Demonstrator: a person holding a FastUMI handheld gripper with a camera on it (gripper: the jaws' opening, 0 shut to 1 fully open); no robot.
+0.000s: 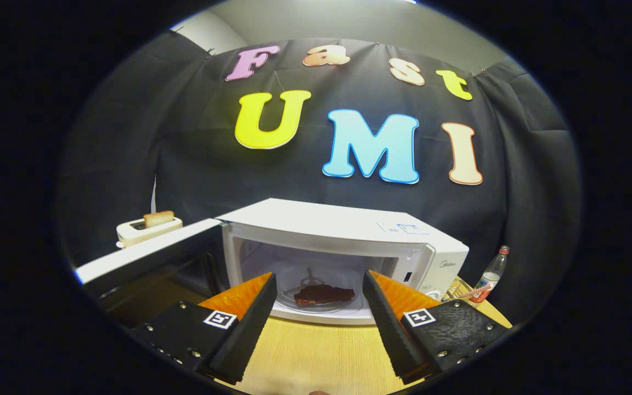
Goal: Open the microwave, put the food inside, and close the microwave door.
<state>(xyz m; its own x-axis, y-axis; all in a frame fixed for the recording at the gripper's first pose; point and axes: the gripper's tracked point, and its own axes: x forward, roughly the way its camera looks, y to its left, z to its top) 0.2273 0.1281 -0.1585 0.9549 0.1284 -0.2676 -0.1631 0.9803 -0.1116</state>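
The wooden tabletop [316, 356] holds a white microwave [349, 230] with its door [151, 263] swung open. The food [324, 294] sits on the plate inside. My hand-held gripper [319, 291] is wide open, holding nothing.

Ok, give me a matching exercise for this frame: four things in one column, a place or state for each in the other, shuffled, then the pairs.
Things:
1. food
2. microwave door
3. toaster
4. gripper

Places or states:
A. swung open, beside the microwave opening
B. open, holding nothing, in front of the microwave
C. on the turntable plate inside the microwave
D. on the table beyond the door, a slice of bread sticking out of it

Pairs: 1-C, 2-A, 3-D, 4-B
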